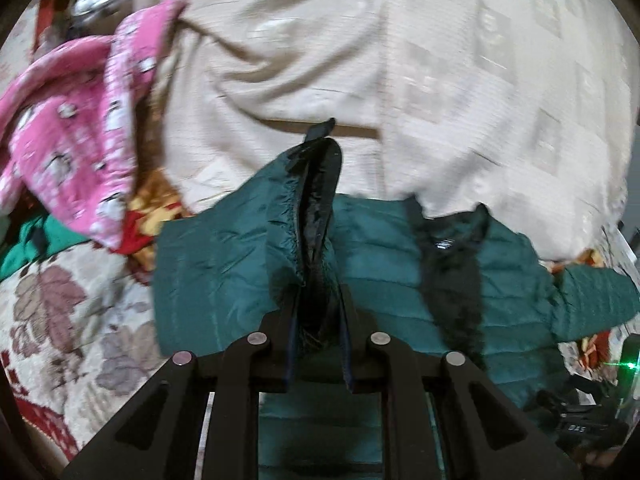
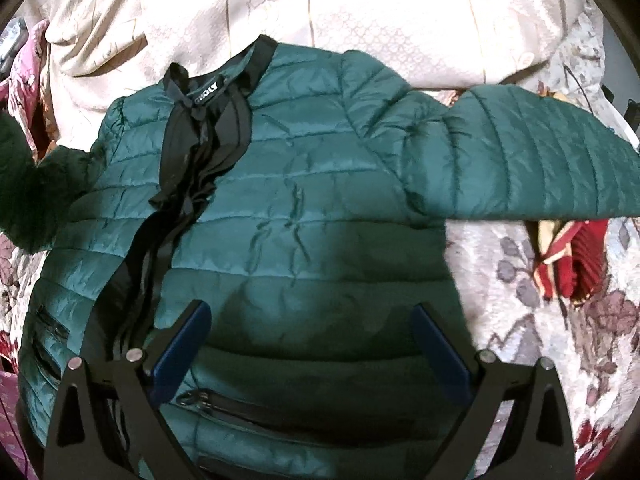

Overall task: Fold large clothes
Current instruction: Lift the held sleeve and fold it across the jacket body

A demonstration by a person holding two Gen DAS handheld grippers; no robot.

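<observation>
Left hand-held gripper (image 1: 318,312) clenched on the cuff of the green quilted jacket (image 2: 280,200); right hand-held gripper (image 2: 312,320) spread wide above the jacket front, spread on floral bedding (image 2: 520,280)

The quilted jacket (image 2: 304,184) is teal green with black trim, the floral bedspread (image 2: 520,280) cream with mauve leaves, the blanket (image 1: 360,60) cream, the garment (image 1: 72,140) pink with white print.

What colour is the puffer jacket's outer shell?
Dark teal green, with black trim along the zip; the jacket shows best in the right wrist view.
</observation>
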